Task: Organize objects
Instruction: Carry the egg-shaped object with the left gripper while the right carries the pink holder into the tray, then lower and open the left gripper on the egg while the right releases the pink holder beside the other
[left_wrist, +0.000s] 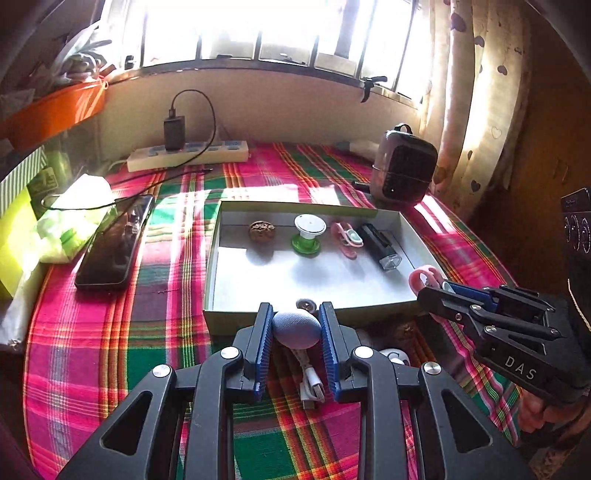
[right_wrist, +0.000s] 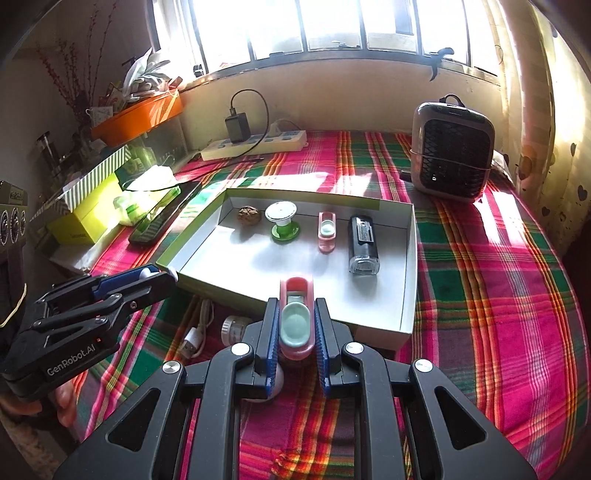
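Clamped in the left hand-held gripper (left_wrist: 296, 325), a blue-grey ball (left_wrist: 296, 328) hangs just before the white tray (left_wrist: 258, 273). Right hand-held gripper (right_wrist: 296, 325) grips a pink clip (right_wrist: 295, 321) over the tray's near edge; 4 items lie inside.

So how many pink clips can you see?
2. One pink clip lies in the box, between the green spool and the black lamp. The other is in the right claw.
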